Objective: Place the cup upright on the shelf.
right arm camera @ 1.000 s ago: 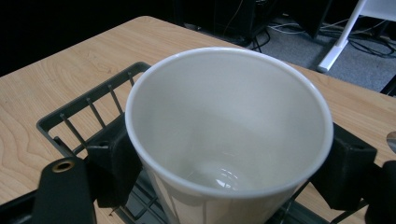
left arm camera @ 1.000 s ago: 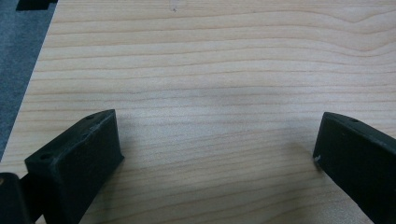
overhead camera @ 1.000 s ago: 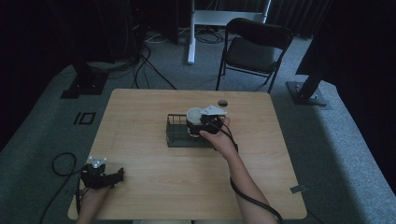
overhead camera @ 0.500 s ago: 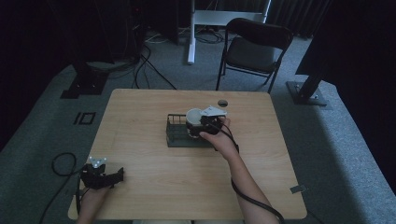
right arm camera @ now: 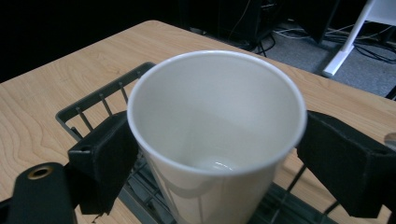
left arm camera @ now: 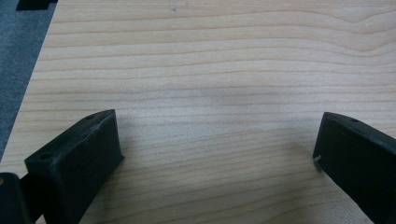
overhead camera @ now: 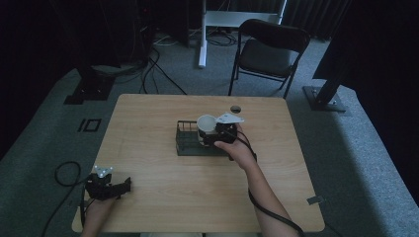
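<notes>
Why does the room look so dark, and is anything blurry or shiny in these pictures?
High view: dim, with black surroundings and only the table lit. Left gripper view: sharp wood grain, and soft shadows under the left tool. Right gripper view: the white cup is bright, with a small glint at its bottom; its near rim is slightly soft.

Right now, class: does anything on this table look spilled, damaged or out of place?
Nothing stands out. The white cup sits upright and empty between the right gripper jaws, over the wire basket; the table looks dry.
</notes>
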A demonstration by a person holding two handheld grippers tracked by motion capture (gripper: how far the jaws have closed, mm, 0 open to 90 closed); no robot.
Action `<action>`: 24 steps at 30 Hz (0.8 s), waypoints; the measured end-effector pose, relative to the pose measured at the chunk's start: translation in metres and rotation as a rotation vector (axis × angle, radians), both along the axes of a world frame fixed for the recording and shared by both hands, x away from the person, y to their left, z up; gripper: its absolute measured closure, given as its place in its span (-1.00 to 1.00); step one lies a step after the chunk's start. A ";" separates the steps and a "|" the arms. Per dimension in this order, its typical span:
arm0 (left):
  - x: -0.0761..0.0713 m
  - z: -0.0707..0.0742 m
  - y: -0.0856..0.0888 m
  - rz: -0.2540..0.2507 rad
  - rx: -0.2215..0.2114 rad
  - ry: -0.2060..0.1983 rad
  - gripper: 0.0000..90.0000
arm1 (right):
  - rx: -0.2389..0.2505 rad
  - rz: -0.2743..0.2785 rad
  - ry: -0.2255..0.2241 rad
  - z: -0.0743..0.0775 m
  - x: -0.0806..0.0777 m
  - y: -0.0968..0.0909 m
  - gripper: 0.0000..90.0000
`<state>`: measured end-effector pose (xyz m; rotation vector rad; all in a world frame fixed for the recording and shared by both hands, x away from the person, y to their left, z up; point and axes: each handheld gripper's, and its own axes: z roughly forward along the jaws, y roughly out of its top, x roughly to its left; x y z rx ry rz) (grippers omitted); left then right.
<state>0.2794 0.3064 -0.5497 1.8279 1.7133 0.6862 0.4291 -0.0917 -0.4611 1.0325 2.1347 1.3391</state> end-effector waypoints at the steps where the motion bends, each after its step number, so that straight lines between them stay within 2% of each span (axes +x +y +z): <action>1: 0.000 0.000 0.000 0.000 0.000 0.000 -0.98 | 0.004 0.001 0.002 0.000 -0.001 -0.001 -0.72; 10: 0.000 0.000 0.000 0.000 0.000 0.000 -0.98 | 0.005 0.009 0.010 -0.004 -0.006 -0.011 -0.72; 24: 0.000 0.000 0.000 0.000 0.000 0.000 -0.98 | 0.004 0.006 -0.009 -0.003 -0.016 -0.027 -0.72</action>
